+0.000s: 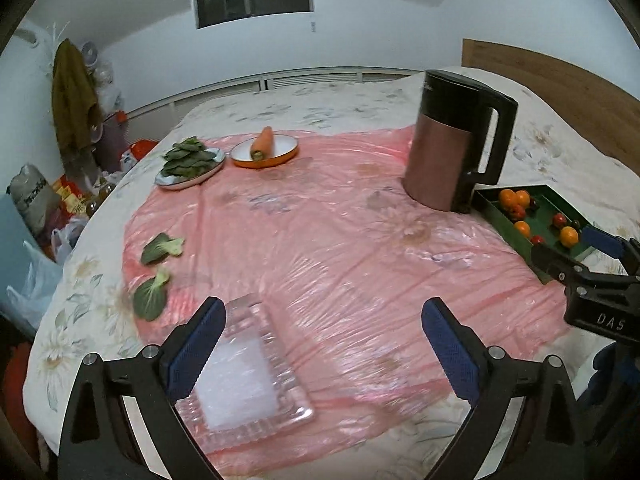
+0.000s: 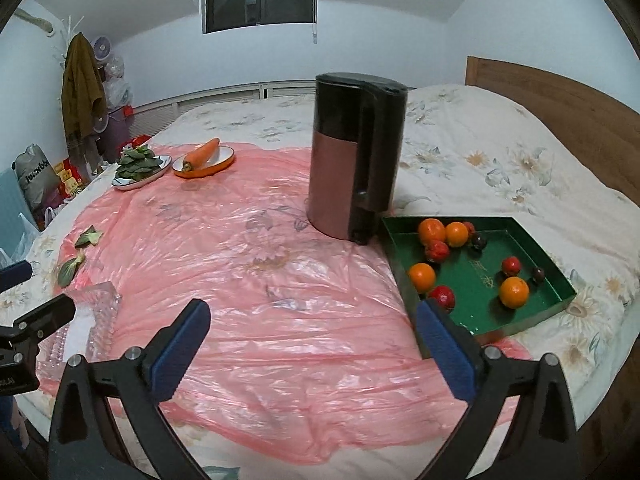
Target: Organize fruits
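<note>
Left gripper [image 1: 320, 344] and right gripper [image 2: 314, 344]: jaws wide apart, nothing between them, both hovering over the pink plastic sheet [image 2: 260, 280] on the bed.

Fruit location: all in the green tray [image 2: 556, 276], at the operator's right, just beside the kettle [image 2: 352, 160]. Contents: approx. four oranges, e.g. the near orange [image 2: 513, 292], three red fruits, e.g. the red fruit [image 2: 442, 297] by the near-left wall, and two small dark fruits; type not determinable.

The glass dish [image 1: 256, 380] sits under the left gripper and appears empty; likely the destination, per judgement only.

Handling, est.:
- Oranges: round, firm, moderate wt. They roll freely on the flat tray floor. Grip across the widest diameter, pads centred, approach from above.
- Red fruits: smooth, glossy skin, prob. slippery; may bruise under excess squeeze. Use light closure.
- Dark fruits: small, need near-full closure.
- Glass dish: hard, fragile. Set fruit down, no dropping.
- Sheet over bedding: soft and slick; the dish may shift.
</note>
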The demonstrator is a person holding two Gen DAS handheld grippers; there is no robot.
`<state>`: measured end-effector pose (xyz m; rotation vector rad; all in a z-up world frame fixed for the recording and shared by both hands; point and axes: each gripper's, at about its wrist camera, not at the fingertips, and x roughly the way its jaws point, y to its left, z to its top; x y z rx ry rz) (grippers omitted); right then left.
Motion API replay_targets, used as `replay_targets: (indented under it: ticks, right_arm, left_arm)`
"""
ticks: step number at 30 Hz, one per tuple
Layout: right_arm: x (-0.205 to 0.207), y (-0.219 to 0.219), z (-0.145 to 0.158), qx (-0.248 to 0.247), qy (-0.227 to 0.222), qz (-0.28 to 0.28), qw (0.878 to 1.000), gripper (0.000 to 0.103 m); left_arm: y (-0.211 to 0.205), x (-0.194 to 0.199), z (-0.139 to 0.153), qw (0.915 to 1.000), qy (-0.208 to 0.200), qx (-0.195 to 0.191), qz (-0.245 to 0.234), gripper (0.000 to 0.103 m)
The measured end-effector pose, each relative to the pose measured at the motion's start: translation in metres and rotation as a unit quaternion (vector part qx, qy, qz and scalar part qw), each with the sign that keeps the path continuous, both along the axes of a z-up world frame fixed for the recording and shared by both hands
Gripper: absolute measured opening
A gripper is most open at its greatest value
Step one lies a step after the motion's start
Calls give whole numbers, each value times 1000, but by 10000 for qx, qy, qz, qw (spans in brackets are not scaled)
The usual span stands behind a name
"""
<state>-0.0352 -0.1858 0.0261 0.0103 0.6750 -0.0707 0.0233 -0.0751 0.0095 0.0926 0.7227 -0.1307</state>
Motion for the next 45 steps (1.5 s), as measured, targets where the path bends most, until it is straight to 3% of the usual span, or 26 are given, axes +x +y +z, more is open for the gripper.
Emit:
replay_targets:
  ticks: [15,45]
  right_arm:
    - [-17,23,10,-281,-58,99,9995,103]
    - [-28,8,7,-310,-123,-107,9994,103]
  left_arm:
    - [43,-20,5,9990,-34,-330,304,96]
    - [42,-24,2,9986,-109,-339,402,101]
